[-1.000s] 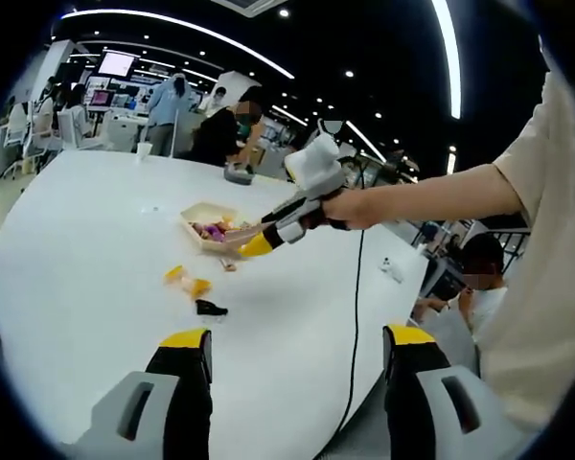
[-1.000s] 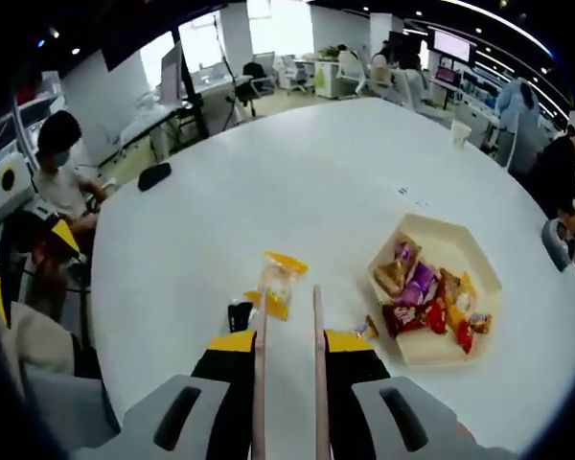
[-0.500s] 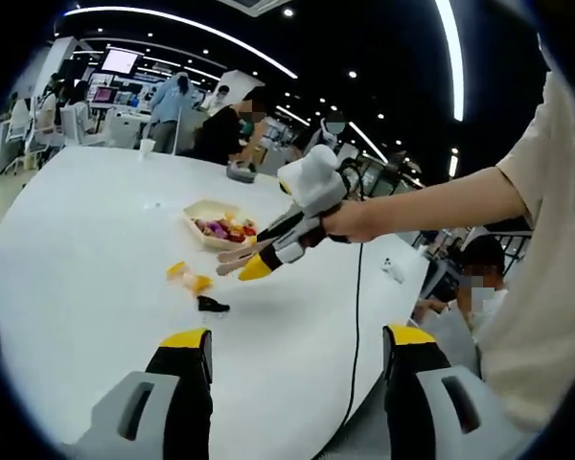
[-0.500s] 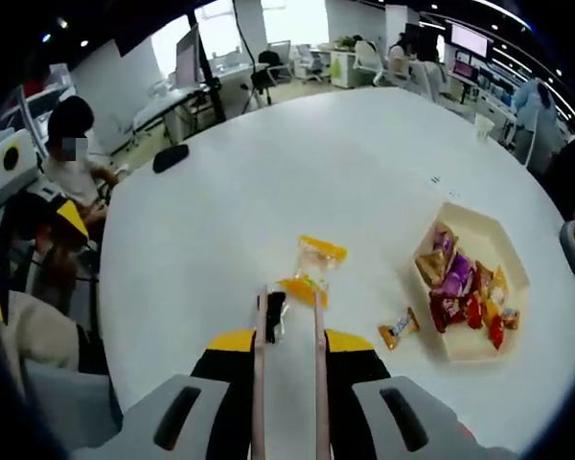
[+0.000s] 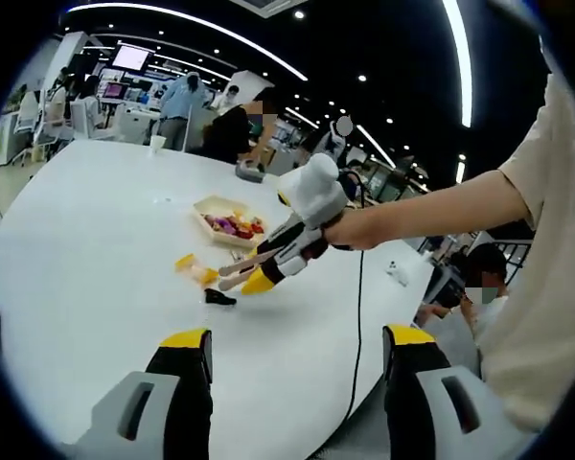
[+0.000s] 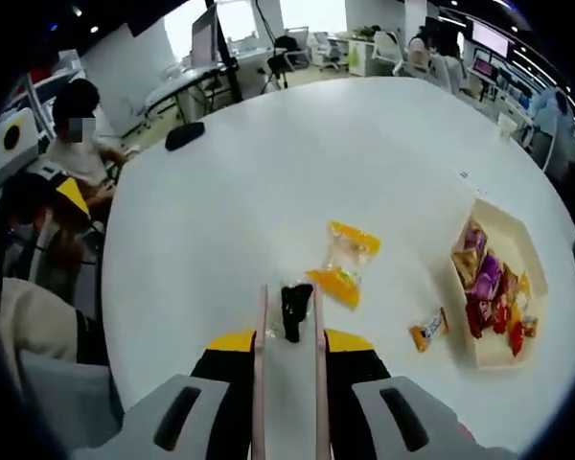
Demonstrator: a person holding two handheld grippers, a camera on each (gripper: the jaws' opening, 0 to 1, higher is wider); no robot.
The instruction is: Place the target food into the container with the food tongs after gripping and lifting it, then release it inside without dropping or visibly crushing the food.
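Snack: small dark packet on the table, between the tong tips.
Right gripper: jaws pinching the tongs, arms narrowly apart.
Left gripper: jaws spread wide, empty.
Tray: well right, holding snacks.
Yellow packet: just beyond.

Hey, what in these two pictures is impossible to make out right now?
- Small black packet, right gripper view: lies between the tongs' tips; whether they pinch it is unclear.
- Snacks in the beige tray, both views: wrappers too small to read.
- Yellow packet: contents blurred.
- Left tool, left gripper view: base cut off by the bottom edge.
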